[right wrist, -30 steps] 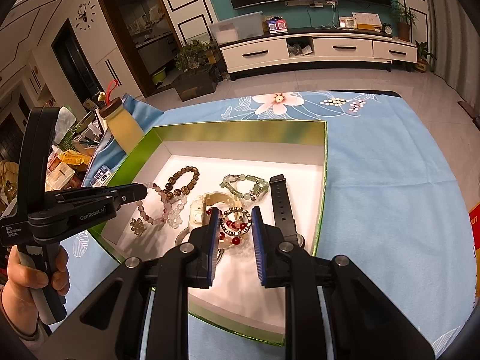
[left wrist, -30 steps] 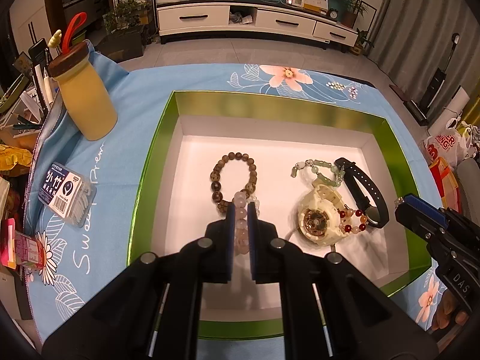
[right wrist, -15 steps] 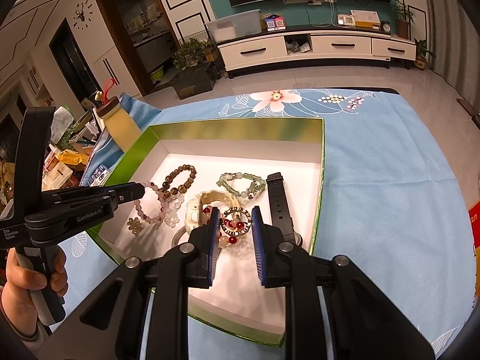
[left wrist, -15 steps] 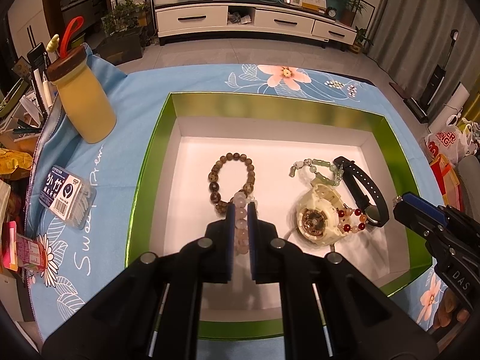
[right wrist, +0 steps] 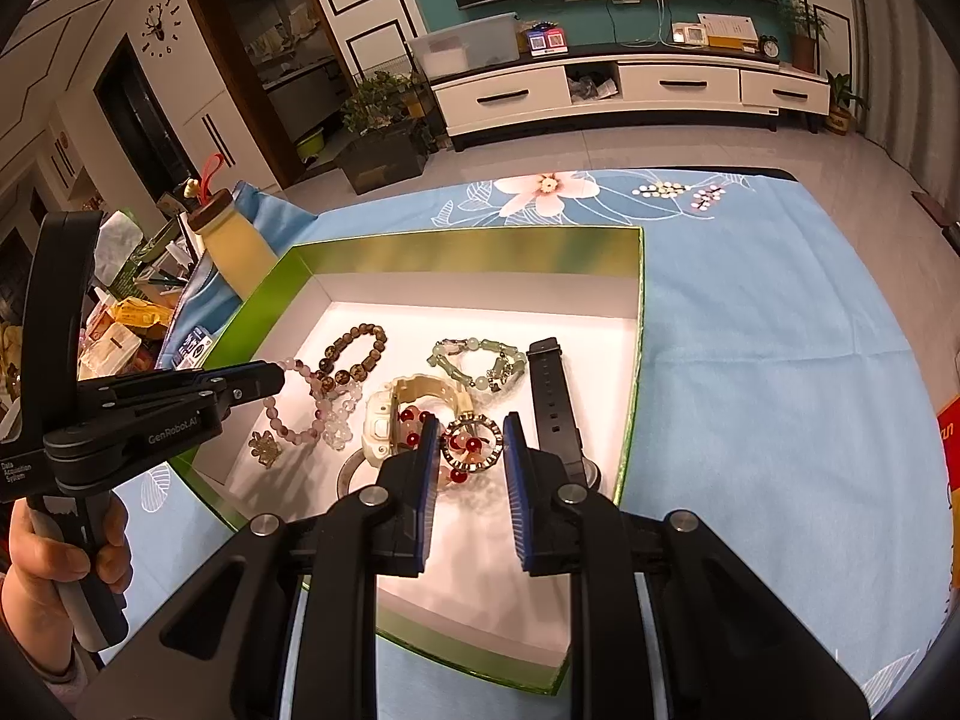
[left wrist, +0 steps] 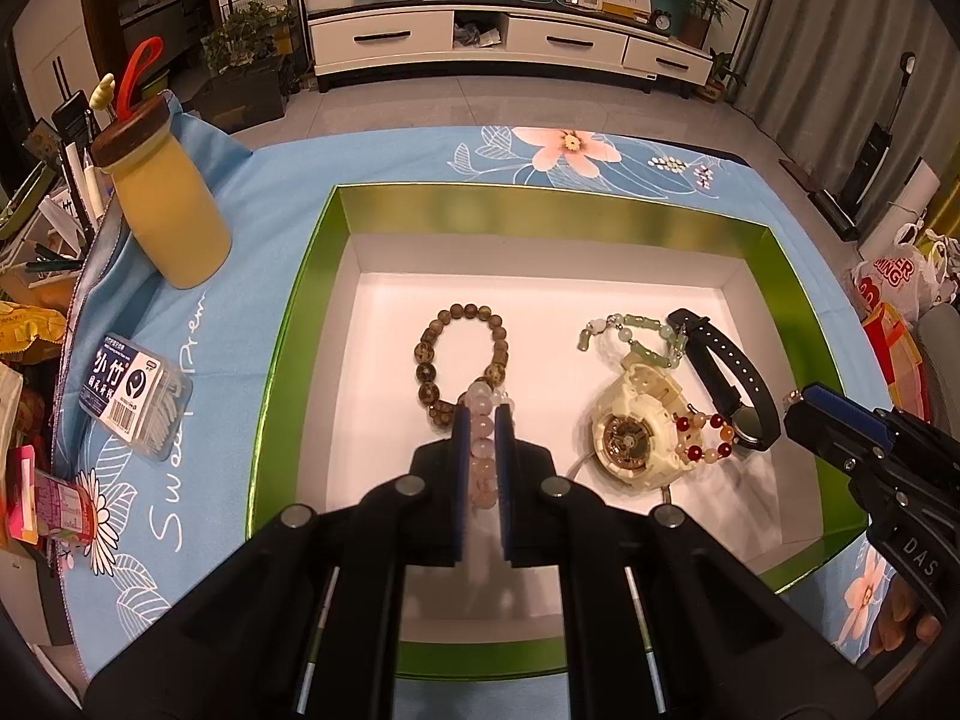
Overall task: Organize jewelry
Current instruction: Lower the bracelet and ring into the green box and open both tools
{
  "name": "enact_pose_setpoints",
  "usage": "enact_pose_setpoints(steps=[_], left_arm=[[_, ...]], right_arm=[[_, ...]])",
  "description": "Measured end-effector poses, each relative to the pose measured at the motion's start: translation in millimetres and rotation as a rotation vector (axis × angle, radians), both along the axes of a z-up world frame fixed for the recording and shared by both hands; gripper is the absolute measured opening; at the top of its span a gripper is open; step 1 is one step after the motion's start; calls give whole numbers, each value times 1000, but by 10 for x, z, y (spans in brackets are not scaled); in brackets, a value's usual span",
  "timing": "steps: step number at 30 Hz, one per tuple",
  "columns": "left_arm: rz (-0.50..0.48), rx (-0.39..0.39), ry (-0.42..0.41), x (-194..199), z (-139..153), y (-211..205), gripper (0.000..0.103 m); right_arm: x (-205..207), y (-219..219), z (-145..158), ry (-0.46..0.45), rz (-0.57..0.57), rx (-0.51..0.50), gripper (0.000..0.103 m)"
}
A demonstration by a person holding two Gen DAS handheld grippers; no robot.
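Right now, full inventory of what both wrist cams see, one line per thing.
gift box: 1, green walls, white floor, centre of tablecloth
tablecloth: 1, blue with flowers, under the box
brown bead bracelet: 1, dark brown, box left-centre
pink bead bracelet: 1, pale pink with a small charm, overlapping the brown one, end held by the left gripper
green bead bracelet: 1, pale green, box right, far side
cream watch: 1, cream, box right
red bead bracelet: 1, red and pale, on the cream watch
black watch: 1, black strap, rightmost in box
jar: 1, yellow, brown lid, left of box
floss pick box: 1, clear, blue label, left of box
left gripper: 1, black, shut on the pink bead bracelet
right gripper: 1, black, open over the cream watch
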State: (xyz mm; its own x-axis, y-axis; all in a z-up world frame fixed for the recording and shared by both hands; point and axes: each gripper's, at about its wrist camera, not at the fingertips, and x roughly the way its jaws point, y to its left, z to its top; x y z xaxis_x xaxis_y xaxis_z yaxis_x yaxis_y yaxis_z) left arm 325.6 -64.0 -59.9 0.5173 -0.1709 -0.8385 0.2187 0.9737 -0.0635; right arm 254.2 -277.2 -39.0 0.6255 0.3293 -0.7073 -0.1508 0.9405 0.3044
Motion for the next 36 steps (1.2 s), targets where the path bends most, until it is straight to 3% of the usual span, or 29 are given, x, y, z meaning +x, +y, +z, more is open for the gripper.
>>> enact_pose_setpoints(steps=[36], left_arm=[[-7, 19, 4, 12, -41, -42, 8]], right_arm=[[48, 16, -42, 38, 8, -19, 21]])
